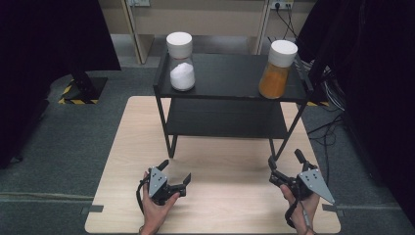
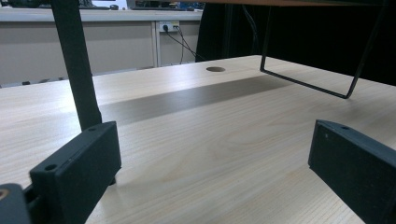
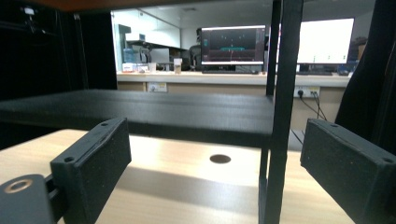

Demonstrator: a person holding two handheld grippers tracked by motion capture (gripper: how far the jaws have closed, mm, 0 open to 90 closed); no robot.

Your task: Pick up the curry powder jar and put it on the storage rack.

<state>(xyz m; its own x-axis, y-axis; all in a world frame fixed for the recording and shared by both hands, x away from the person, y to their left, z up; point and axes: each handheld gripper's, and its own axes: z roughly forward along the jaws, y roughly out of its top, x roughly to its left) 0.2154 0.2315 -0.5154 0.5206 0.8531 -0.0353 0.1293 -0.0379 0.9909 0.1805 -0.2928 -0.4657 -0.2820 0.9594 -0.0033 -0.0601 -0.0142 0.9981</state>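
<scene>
A black two-tier shelf rack [image 1: 230, 78] stands at the far half of a light wooden table [image 1: 215, 205]. On its top tier a jar of white powder [image 1: 181, 61] stands at the left and a jar of orange powder [image 1: 277, 69] at the right, both with white lids. My left gripper [image 1: 175, 172] rests low over the table's near left, open, nothing between its jaws [image 2: 210, 158]. My right gripper [image 1: 285, 160] sits at the near right by the rack's front right leg [image 3: 280, 112], open and holding nothing.
The rack's lower tier [image 3: 140, 109] is bare. A round cable hole [image 2: 215, 69] is cut in the tabletop under the rack. Grey carpet surrounds the table, with cables [image 1: 328, 132] on the floor at the right and dark curtains on both sides.
</scene>
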